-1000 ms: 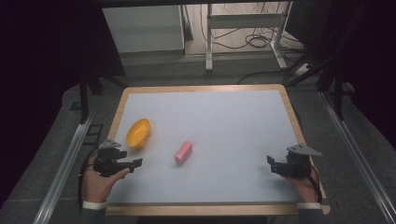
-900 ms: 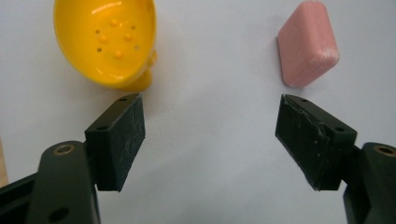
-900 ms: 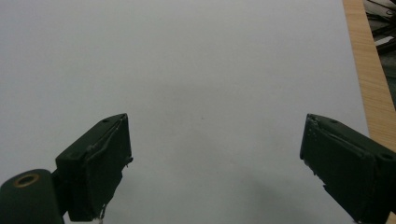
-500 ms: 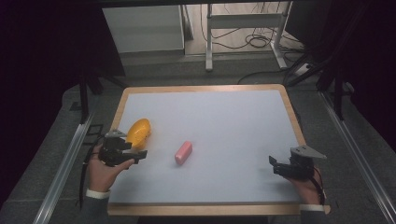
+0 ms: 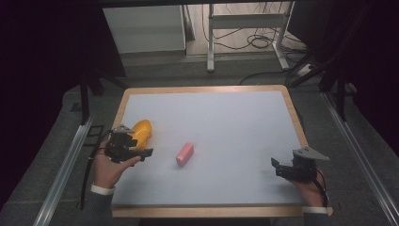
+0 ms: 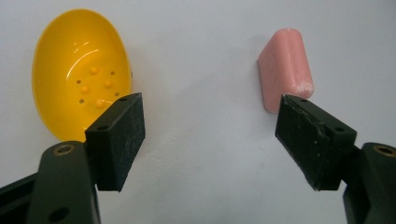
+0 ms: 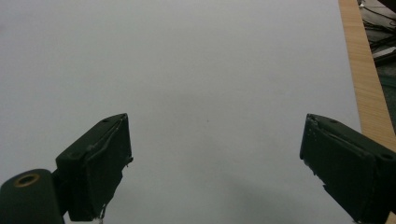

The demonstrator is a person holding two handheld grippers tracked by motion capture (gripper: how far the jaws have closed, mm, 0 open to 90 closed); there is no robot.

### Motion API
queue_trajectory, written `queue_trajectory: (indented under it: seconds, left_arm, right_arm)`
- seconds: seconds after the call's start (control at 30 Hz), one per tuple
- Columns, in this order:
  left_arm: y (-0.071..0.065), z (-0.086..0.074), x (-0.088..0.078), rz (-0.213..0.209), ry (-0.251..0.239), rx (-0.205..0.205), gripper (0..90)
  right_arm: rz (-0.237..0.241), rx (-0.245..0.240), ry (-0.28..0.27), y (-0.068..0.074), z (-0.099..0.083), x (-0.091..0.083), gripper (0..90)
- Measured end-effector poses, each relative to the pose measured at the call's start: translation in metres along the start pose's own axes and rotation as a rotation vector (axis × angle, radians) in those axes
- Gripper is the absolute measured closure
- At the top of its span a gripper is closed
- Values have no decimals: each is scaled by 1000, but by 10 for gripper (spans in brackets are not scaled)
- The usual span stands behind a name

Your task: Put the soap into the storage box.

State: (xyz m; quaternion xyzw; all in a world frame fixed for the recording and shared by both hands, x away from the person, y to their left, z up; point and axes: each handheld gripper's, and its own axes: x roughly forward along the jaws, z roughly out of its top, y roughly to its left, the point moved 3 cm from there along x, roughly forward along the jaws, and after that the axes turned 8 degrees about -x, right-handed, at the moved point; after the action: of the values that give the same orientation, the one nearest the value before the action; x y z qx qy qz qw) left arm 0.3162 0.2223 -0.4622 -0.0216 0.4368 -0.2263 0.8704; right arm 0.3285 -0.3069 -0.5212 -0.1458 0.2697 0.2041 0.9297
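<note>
Pink soap [image 6: 286,67] and yellow dish [image 6: 80,70] flank the left tool [image 6: 210,135], wide open and empty near the tabletop's [image 5: 226,117] left edge, so closing now risks nudging either aside, while the right tool [image 7: 215,163] gapes empty.

Bare desk [image 5: 226,117] between yellow dish [image 6: 79,70] & pink soap [image 6: 286,65]: room for left tool [image 6: 210,140] to pass. Right tool [image 7: 215,163]: nothing in the way ahead.
</note>
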Motion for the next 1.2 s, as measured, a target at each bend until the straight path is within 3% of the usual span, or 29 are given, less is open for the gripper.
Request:
queue_trajectory:
  seconds: [0.4, 0.93, 1.2]
  left_arm:
    - [-10, 14, 4, 10, 46, 44, 245]
    - [-18, 23, 16, 24, 85, 56, 247]
    - [-31, 29, 28, 16, 103, 89, 248]
  right_arm:
    - [-3, 1, 13, 0, -1, 2, 87]
    - [4, -12, 7, 1, 0, 3, 87]
    - [2, -14, 7, 1, 0, 2, 87]
